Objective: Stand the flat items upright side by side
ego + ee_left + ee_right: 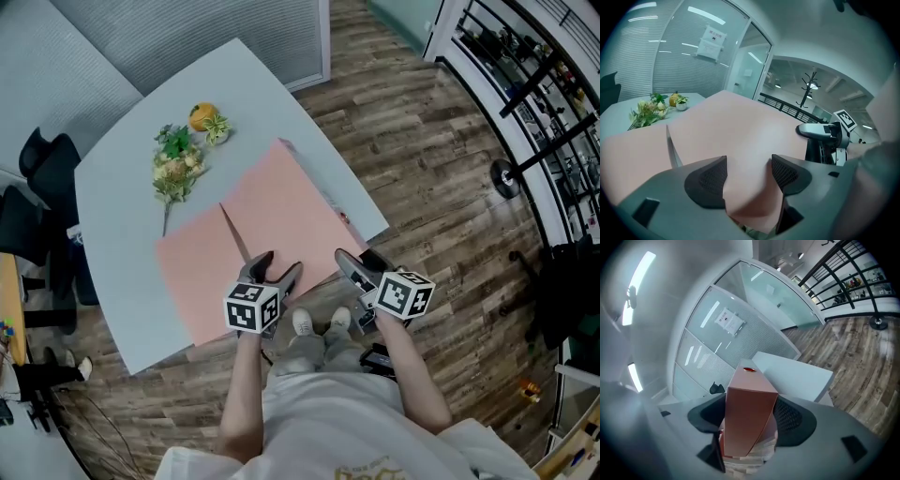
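Note:
Two flat pink folders lie side by side on the pale table (122,206): the left folder (202,272) and the right folder (281,211), with a narrow gap between them. My left gripper (277,272) hovers at their near edge. In the left gripper view its jaws (749,176) stand apart, and the pink surface (740,131) shows between them. My right gripper (361,264) is at the right folder's near right corner. The right gripper view shows the folder's edge (750,404) end on, clamped between the jaws (750,420).
A bunch of flowers (178,159) and an orange (201,115) lie at the table's far side. A black chair (42,187) stands to the left and a black railing (525,84) to the right. The person's shoes (319,323) show below the near table edge.

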`<action>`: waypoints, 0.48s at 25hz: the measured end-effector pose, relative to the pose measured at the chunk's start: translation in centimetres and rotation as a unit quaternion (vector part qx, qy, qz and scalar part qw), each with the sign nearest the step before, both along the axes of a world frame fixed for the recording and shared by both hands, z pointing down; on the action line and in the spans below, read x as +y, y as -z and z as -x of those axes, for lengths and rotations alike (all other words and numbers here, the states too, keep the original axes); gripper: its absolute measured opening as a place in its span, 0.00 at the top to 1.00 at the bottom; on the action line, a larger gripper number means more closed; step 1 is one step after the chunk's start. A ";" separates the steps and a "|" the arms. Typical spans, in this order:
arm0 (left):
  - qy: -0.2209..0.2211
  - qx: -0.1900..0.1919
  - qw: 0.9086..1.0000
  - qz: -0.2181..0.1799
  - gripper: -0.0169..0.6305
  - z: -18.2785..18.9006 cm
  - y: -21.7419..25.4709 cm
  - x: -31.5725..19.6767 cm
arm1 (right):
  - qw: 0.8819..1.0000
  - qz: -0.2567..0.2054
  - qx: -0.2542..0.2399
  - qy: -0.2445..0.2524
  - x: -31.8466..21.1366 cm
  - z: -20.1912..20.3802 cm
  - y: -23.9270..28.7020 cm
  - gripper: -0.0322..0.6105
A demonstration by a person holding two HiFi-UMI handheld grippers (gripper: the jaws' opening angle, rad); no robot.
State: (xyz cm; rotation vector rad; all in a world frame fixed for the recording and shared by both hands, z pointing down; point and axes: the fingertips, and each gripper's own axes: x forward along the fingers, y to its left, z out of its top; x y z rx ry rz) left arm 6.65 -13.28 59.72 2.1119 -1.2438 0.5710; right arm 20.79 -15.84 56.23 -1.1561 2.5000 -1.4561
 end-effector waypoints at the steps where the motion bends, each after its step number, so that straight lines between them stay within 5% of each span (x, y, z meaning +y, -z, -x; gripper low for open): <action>1: 0.000 0.002 1.000 0.001 0.51 0.0 0.0 0.0 | 1.000 -0.003 0.004 0.002 0.0 0.0 0.2 0.44; 12: -0.003 0.022 1.000 0.005 0.51 0.2 0.6 0.0 | 0.998 -0.037 0.054 0.018 0.2 0.8 2.2 0.44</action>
